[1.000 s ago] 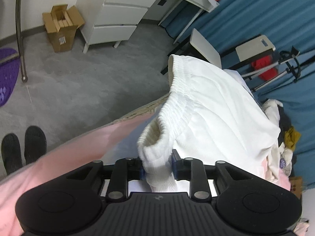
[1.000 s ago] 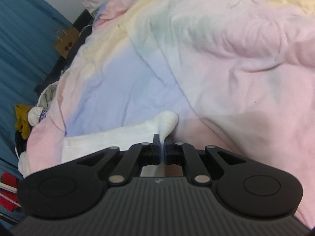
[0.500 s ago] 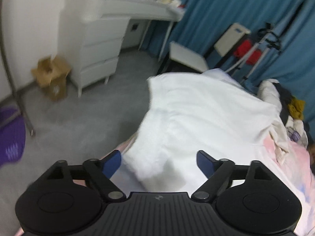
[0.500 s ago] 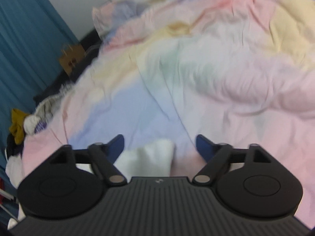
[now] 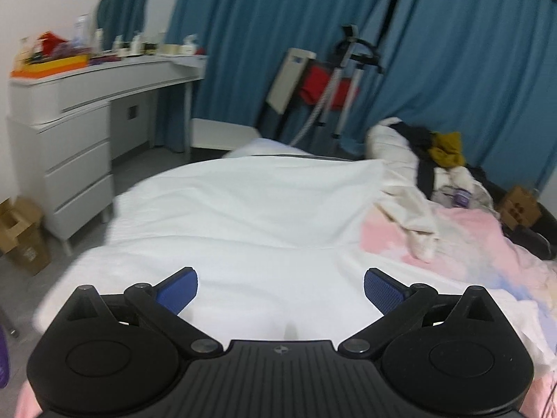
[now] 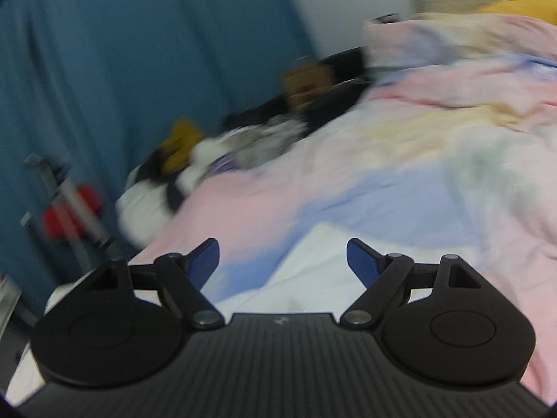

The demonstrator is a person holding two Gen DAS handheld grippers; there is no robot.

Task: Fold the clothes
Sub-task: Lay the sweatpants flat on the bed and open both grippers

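A white garment (image 5: 243,209) lies spread flat on the pastel bedspread (image 5: 470,244), reaching to the bed's edge. My left gripper (image 5: 280,287) is open and empty, just above the garment's near part. In the right wrist view a white corner of the garment (image 6: 313,271) lies under my right gripper (image 6: 282,261), which is open and empty over the pink and blue bedspread (image 6: 417,174). The right wrist view is blurred.
A pile of other clothes (image 5: 431,160) sits at the far right of the bed, also in the right wrist view (image 6: 222,153). A white dresser (image 5: 69,139) stands left, with cardboard boxes (image 5: 21,230) on the floor. Blue curtains (image 5: 452,52) and a stand (image 5: 341,80) are behind.
Both grippers let go of the white garment and opened wide. The garment dropped flat onto the bed. Both grippers have lifted and tilted up toward the room.
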